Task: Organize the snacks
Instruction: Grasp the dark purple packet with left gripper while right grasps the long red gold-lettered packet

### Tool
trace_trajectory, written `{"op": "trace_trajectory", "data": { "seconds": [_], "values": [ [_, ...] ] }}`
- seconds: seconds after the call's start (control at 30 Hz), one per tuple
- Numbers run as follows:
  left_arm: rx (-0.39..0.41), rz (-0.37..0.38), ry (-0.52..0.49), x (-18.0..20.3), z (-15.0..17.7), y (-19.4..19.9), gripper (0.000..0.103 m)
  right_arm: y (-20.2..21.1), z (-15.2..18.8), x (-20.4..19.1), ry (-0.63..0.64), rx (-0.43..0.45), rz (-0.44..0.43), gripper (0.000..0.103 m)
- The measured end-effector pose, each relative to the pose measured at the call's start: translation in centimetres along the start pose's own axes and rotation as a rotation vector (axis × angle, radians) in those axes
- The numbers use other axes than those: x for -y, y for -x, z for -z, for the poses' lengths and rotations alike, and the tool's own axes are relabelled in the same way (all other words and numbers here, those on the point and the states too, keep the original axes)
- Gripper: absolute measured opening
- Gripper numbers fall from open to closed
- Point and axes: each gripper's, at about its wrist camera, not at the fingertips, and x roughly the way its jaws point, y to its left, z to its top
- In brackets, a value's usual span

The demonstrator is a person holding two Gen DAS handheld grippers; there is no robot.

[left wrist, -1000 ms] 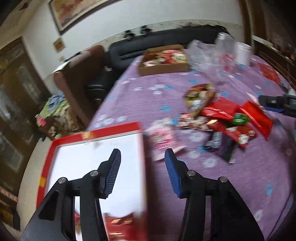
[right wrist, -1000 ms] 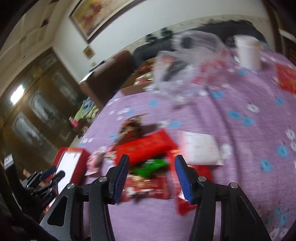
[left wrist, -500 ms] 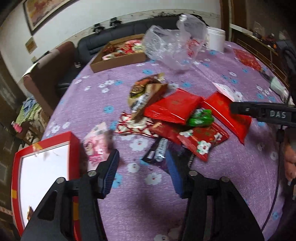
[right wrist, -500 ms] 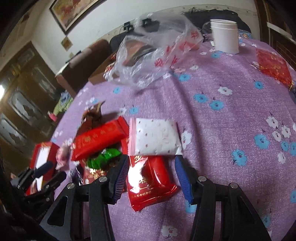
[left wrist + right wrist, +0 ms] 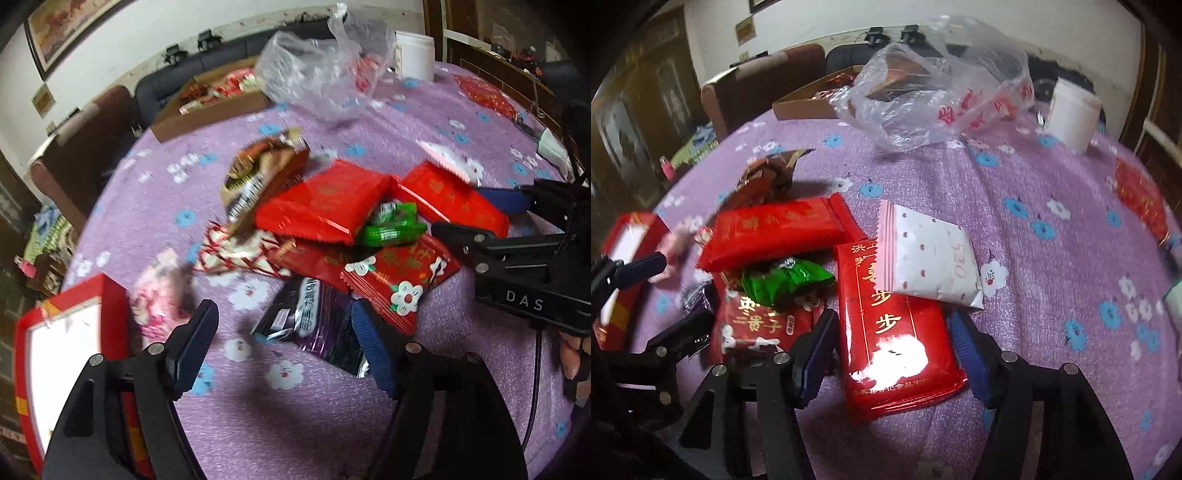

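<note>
The left gripper point(image 5: 282, 345) fills the bottom of the left wrist view, its jaws opening wide. A purple pack point(image 5: 314, 321) lies on the purple cloth point(image 5: 295, 424) between the blue pads point(image 5: 373, 350); the right pad sits at the pack's edge, but no pad presses on it. A red box point(image 5: 66, 354) stands at the lower left.

In the right wrist view the right gripper point(image 5: 894, 350) takes the bottom of the frame, its jaws opening too. A red pack point(image 5: 897, 332) lies flat between the fingers point(image 5: 816, 347), which flank its long sides without clear pressure. A white pack point(image 5: 931, 258) rests on its upper end.

The rest of the snacks sit heaped at centre: a green pack point(image 5: 391, 225) and more red packs point(image 5: 325, 203). A plastic bag point(image 5: 942, 85) lies at the top.
</note>
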Motion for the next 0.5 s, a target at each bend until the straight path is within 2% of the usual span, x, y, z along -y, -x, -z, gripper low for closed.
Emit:
{"op": "trace_trajectory", "data": {
  "seconds": [0.1,0.13,0.2,0.27,0.33,0.5],
  "values": [
    [-0.013,0.052,0.046,-0.6,-0.2,-0.5,0.072,0.2,0.0,0.0,0.004,0.009,-0.005,0.050],
    [-0.017,0.074,0.059,-0.8,-0.2,-0.6,0.062,0.2,0.0,-0.1,0.005,0.011,-0.004,0.049],
    [-0.018,0.117,0.064,-0.7,-0.2,-0.5,0.050,0.3,0.0,-0.3,0.018,0.015,0.002,0.048],
    [-0.002,0.124,0.038,-0.2,0.1,-0.2,0.041,0.3,0.0,-0.3,0.020,0.013,-0.001,0.048],
    [0.005,0.149,0.040,0.0,0.4,0.1,0.023,0.3,-0.1,0.0,0.003,0.008,-0.020,0.048],
    [0.018,0.179,0.062,-0.3,1.3,0.7,0.020,0.6,-0.3,0.8,-0.051,0.002,-0.128,0.047]
  ]
}}
